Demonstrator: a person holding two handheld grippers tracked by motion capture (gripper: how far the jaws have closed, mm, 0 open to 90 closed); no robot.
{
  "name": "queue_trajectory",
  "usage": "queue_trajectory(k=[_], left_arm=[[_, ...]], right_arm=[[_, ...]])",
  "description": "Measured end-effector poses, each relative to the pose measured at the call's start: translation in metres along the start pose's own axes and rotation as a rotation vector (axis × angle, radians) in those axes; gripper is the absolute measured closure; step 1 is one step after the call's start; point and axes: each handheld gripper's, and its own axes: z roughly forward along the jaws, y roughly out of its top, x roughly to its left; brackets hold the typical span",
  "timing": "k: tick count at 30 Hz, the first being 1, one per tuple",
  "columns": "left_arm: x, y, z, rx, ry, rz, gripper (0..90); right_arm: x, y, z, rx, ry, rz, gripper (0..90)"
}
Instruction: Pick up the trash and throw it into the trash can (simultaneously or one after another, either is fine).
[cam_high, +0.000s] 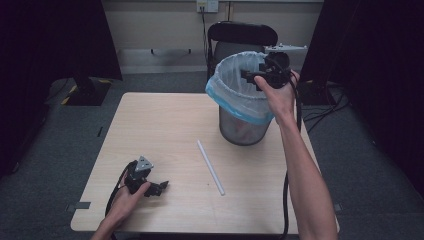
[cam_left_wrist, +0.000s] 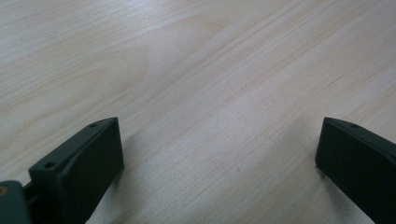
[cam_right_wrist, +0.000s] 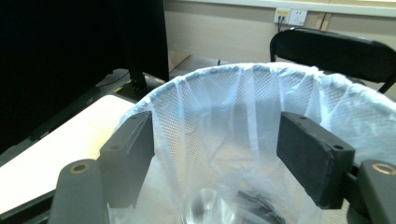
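The bin (cam_high: 243, 107) stands on the counter (cam_high: 165, 130), lined with a thin white-blue bag (cam_right_wrist: 243, 116). Something clear and round (cam_right_wrist: 205, 210) lies deep inside the bin. The right gripper (cam_high: 255, 76) hangs over the bin's rim, jaws spread, nothing between them. To do this well, keep those jaws wide and lift straight up, away from the bag. A white stick (cam_high: 210, 167) lies near the bin. The left gripper (cam_high: 161, 186) rests farther off, jaws spread and empty. Behind the bin are a black chair (cam_high: 242, 34), a grey floor and a wall socket (cam_high: 207, 5).

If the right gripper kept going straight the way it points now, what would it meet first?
Probably the far inner wall of the bin liner in the mesh bin; the right gripper has open, empty jaws aimed across the bin's mouth, though depth is unclear.
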Motion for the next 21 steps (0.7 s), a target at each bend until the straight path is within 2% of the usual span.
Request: queue_trajectory(k=[8,11,16,21], left_arm=[[0.0,0.0,0.0,0.0,0.0,-0.001,0.2],[0.0,0.0,0.0,0.0,0.0,-0.001,0.2],[0.0,0.0,0.0,0.0,0.001,0.0,0.2],[0.0,0.0,0.0,0.0,0.001,0.0,0.2]], right_arm=[[-0.006,-0.001,-0.005,-0.011,0.018,0.018,27.2],[-0.006,-0.003,-0.007,-0.018,0.023,0.014,27.2],[-0.006,-0.012,-0.004,0.004,0.041,0.009,27.3],[-0.002,-0.014,-0.004,-0.011,0.067,0.009,27.3]])
